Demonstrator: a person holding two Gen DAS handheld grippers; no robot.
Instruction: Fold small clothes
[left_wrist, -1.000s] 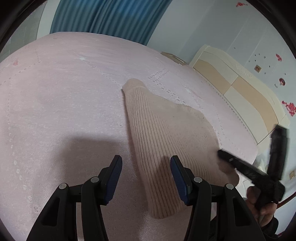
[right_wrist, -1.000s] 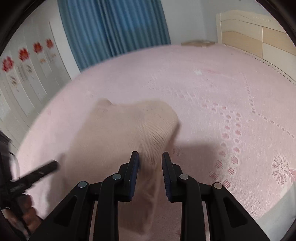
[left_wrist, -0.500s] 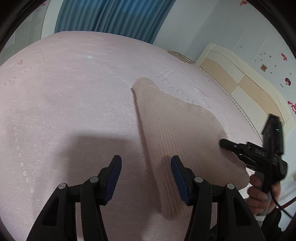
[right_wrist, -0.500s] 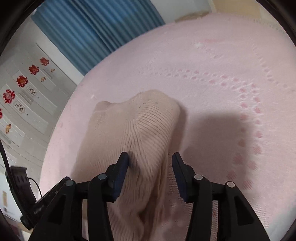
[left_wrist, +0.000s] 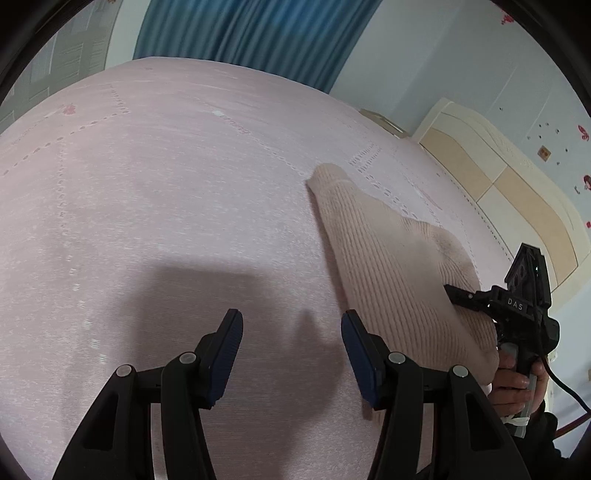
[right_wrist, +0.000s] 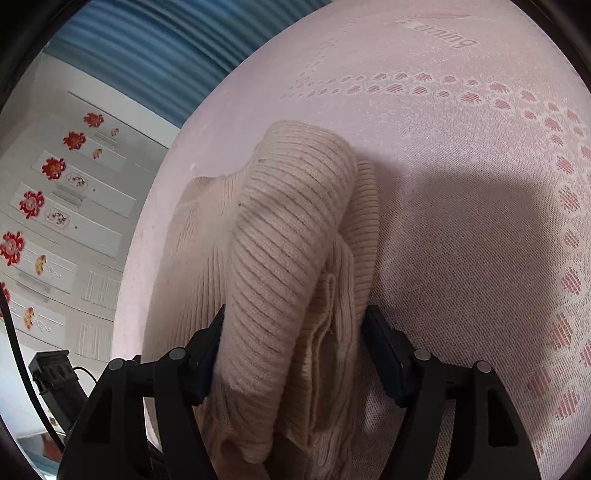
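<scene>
A beige ribbed knit garment (left_wrist: 388, 266) lies folded on the pink bedspread (left_wrist: 166, 221). My left gripper (left_wrist: 291, 343) is open and empty, hovering over bare bedspread just left of the garment. My right gripper (right_wrist: 295, 343) is open, its jaws wide on either side of a bunched fold of the garment (right_wrist: 288, 236), which fills the gap between them. In the left wrist view the right gripper (left_wrist: 458, 293) rests against the garment's right edge, held by a hand.
A cream and tan headboard (left_wrist: 509, 184) stands at the right. Blue curtains (left_wrist: 258, 33) hang behind the bed. A white wall with red flower stickers (right_wrist: 51, 206) is on the left in the right wrist view.
My right gripper has opened wider and pushed forward, so the garment fold now sits deep between its jaws. My left gripper has drifted left, off the garment.
</scene>
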